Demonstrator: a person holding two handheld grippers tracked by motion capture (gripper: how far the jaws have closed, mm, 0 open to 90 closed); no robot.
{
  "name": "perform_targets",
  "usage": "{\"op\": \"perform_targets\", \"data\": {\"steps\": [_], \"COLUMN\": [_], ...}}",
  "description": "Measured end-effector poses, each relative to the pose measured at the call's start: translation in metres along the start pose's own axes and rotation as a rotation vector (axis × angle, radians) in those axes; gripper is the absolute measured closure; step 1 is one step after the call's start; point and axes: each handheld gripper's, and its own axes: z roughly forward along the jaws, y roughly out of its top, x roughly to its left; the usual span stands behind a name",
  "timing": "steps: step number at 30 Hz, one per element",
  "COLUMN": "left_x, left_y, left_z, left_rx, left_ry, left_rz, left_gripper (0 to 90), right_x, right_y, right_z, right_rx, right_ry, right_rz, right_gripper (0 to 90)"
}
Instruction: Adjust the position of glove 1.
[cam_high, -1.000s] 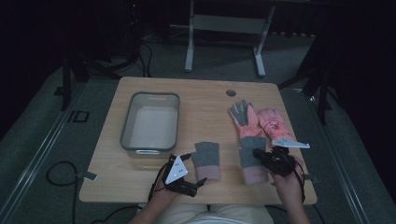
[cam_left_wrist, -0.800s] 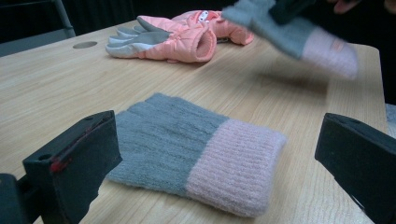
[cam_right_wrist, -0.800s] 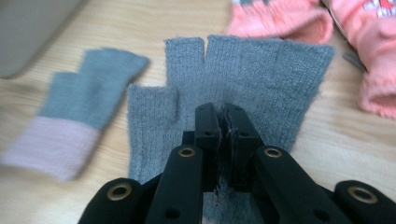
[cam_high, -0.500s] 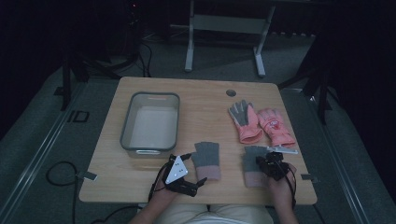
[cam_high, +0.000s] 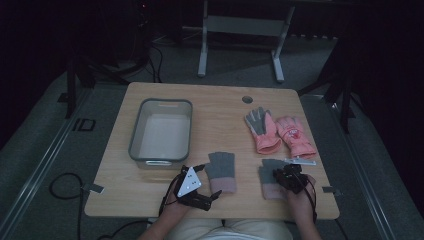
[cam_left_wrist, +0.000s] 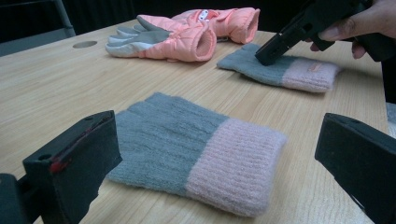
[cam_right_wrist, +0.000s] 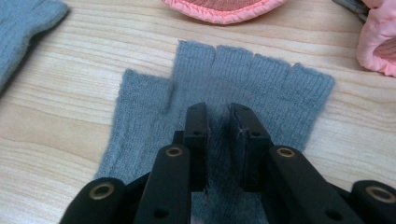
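Two grey knit fingerless gloves with pink cuffs lie flat near the table's front edge. The left knit glove (cam_high: 221, 170) (cam_left_wrist: 196, 144) lies just beyond my left gripper (cam_high: 210, 180) (cam_left_wrist: 219, 140), whose jaws stand wide open on either side of its cuff end without touching it. My right gripper (cam_high: 279, 176) (cam_right_wrist: 218, 114) points down onto the right knit glove (cam_high: 267, 167) (cam_right_wrist: 261, 79) (cam_left_wrist: 289, 70). Its jaws have just been opening and stand a narrow gap apart, tips on the glove's palm, with grey fabric showing in the gap.
A pair of pink padded gloves (cam_high: 265, 132) (cam_left_wrist: 187, 35) lies at the back right, with a small white tag (cam_high: 300, 161) by it. A clear empty bin (cam_high: 135, 135) stands at the left. A cable hole (cam_high: 247, 99) sits near the far edge.
My right gripper has come down and toward the front edge onto the right knit glove. The left gripper and its glove have stayed put.
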Motion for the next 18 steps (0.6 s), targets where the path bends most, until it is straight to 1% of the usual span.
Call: {"op": "perform_targets", "data": {"steps": [2,4,7,8,10,11,12,13,14,15,18], "left_x": [0.000,0.000,-0.001,-0.001,-0.001,-0.001,-0.001,-0.001,-0.001,-0.001,-0.001], "left_y": [0.000,0.000,0.000,0.000,0.000,0.000,0.000,0.000,0.000,0.000,0.000], "left_z": [0.000,0.000,0.000,0.000,0.001,0.001,0.001,0.001,0.001,0.001,0.000], "left_rx": [0.001,0.002,0.002,0.002,0.000,0.000,0.001,0.001,0.002,0.001,-0.001], "left_ry": [0.000,0.000,0.003,0.004,0.003,0.002,0.001,0.001,0.001,0.002,0.003], "left_rz": [0.001,0.004,0.006,0.007,0.004,0.005,0.005,0.004,0.004,0.003,0.005], "left_gripper": [0.0,0.0,0.0,0.0,0.0,0.0,0.0,0.0,0.0,0.0,0.0], "right_x": [-0.001,-0.004,-0.009,-0.011,-0.013,-0.014,-0.014,-0.014,-0.013,-0.012,-0.015], "right_y": [0.001,0.004,0.008,0.010,0.014,0.015,0.015,0.015,0.014,0.013,0.010], "right_z": [-0.001,-0.005,-0.013,-0.016,-0.019,-0.019,-0.019,-0.018,-0.017,-0.016,-0.012], "right_rx": [-0.001,-0.012,-0.031,-0.041,-0.047,-0.039,-0.028,-0.012,0.003,0.013,0.035], "right_ry": [0.018,0.030,0.054,0.067,0.080,0.092,0.117,0.129,0.121,0.112,0.111], "right_rz": [-0.022,-0.014,-0.037,-0.064,-0.136,-0.164,-0.183,-0.201,-0.231,-0.250,-0.240], "right_gripper": [73.1,71.3,66.8,64.5,62.0,61.6,61.1,60.7,59.5,58.9,58.0]}}
